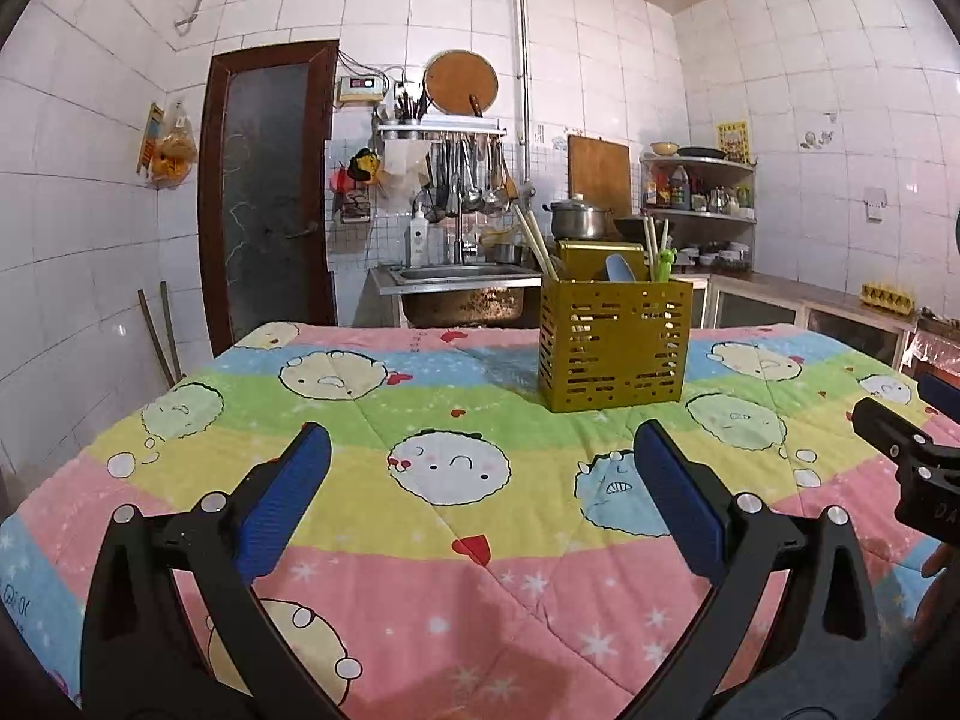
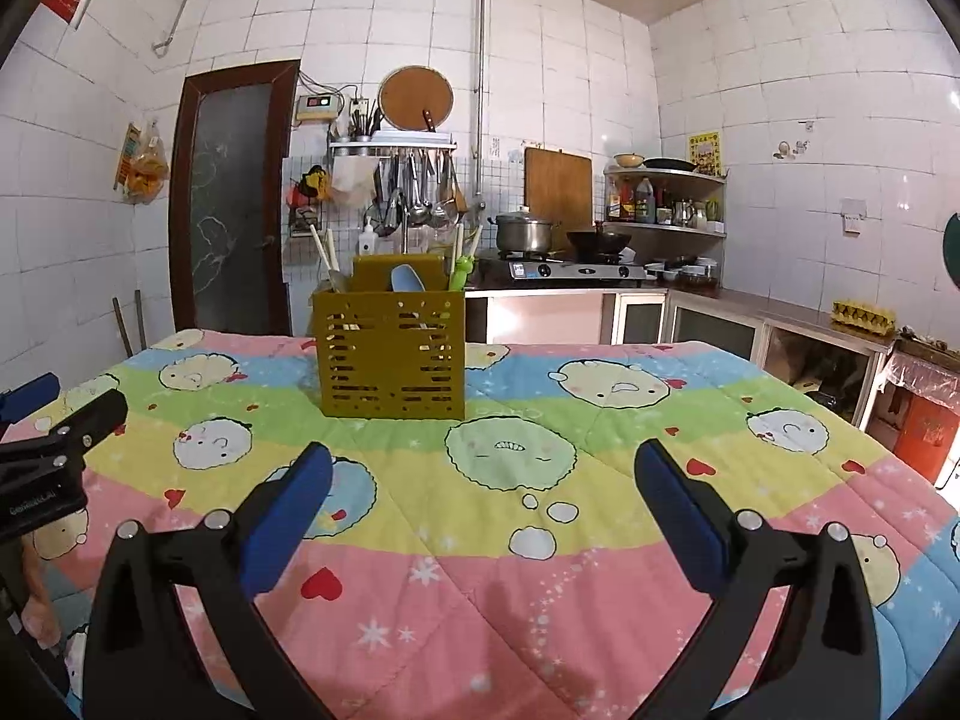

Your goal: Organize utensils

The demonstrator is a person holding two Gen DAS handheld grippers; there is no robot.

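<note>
An olive-yellow slotted utensil holder (image 1: 615, 348) stands upright on the table's far side; it also shows in the right wrist view (image 2: 393, 357). In it stand pale chopsticks (image 1: 537, 243), a light blue spoon (image 1: 621, 270) and green-topped chopsticks (image 1: 663, 258). My left gripper (image 1: 483, 444) is open and empty above the quilt, well short of the holder. My right gripper (image 2: 483, 468) is open and empty too, to the right of the holder. Each gripper shows at the edge of the other's view (image 1: 912, 456) (image 2: 54, 450).
A colourful cartoon quilt (image 1: 420, 420) covers the table. Behind it are a steel sink (image 1: 462, 288), a wall rack of hanging ladles (image 1: 462, 180), a stove with pots (image 2: 564, 252), corner shelves (image 2: 666, 204) and a dark door (image 1: 264, 192).
</note>
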